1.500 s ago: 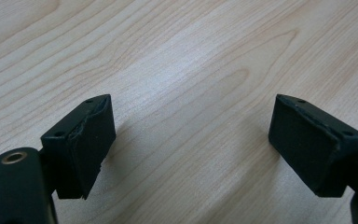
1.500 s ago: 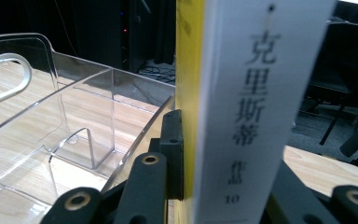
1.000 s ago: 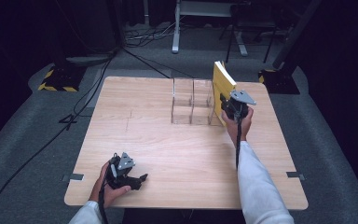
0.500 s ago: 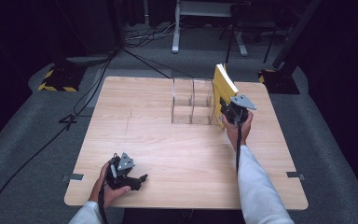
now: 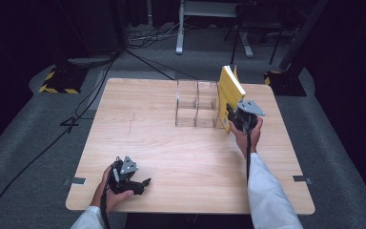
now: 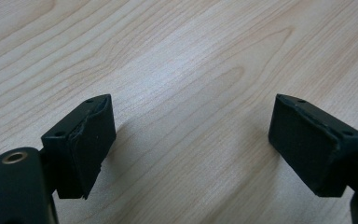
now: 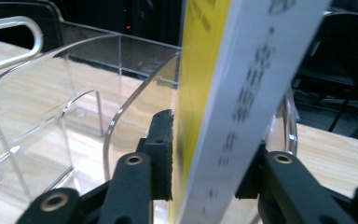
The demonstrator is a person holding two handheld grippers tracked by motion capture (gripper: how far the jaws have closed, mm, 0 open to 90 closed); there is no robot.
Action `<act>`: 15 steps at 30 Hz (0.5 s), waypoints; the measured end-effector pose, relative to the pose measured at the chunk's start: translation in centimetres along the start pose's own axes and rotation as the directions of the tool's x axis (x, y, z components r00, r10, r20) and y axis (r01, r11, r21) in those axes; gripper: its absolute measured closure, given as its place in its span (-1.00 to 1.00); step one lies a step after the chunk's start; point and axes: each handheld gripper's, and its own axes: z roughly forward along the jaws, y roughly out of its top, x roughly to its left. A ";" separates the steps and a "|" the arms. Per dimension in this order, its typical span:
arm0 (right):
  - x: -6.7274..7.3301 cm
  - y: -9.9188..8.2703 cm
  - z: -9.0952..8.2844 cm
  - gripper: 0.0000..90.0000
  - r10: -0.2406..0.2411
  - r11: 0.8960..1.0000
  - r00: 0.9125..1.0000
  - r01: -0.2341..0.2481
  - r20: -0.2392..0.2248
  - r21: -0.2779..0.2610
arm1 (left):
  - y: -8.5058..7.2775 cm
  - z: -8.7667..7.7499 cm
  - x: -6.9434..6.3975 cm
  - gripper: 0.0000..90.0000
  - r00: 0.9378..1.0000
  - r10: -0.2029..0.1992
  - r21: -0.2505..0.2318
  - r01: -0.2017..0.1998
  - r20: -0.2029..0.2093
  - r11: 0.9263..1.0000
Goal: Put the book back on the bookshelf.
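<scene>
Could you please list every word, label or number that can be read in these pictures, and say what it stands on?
No text can be read.
Yellow book with a white spine: dark print runs along the spine, too blurred to read.
Same book, yellow cover near the top edge: dark marks, blurred and cut off.
Clear acrylic divider rack and light wooden table: no lettering.

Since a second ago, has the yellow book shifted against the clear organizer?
No. The yellow book stands at the same right end of the clear organizer, upright as before.
</scene>
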 end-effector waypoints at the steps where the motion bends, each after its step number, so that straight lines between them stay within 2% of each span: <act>1: 0.0 -0.1 -0.3 0.45 -0.008 1.000 1.000 0.008 -0.003 0.001 | 0.0 0.0 0.0 -0.66 1.000 0.000 0.000 0.000 0.002 1.000; 4: -0.2 -0.2 -1.0 0.42 -0.022 1.000 1.000 0.022 -0.015 0.004 | 0.0 0.0 0.0 -0.66 1.000 0.001 0.000 -0.001 0.000 1.000; 7: -0.6 -0.1 -1.8 0.35 -0.004 1.000 0.999 0.005 -0.053 0.024 | 0.0 0.0 0.0 -0.66 1.000 0.002 0.001 -0.002 0.001 1.000; 15: -1.2 0.3 -3.7 0.30 -0.048 0.998 0.993 0.053 -0.109 0.042 | 0.0 0.0 0.0 -0.66 1.000 -0.001 0.000 0.001 0.000 1.000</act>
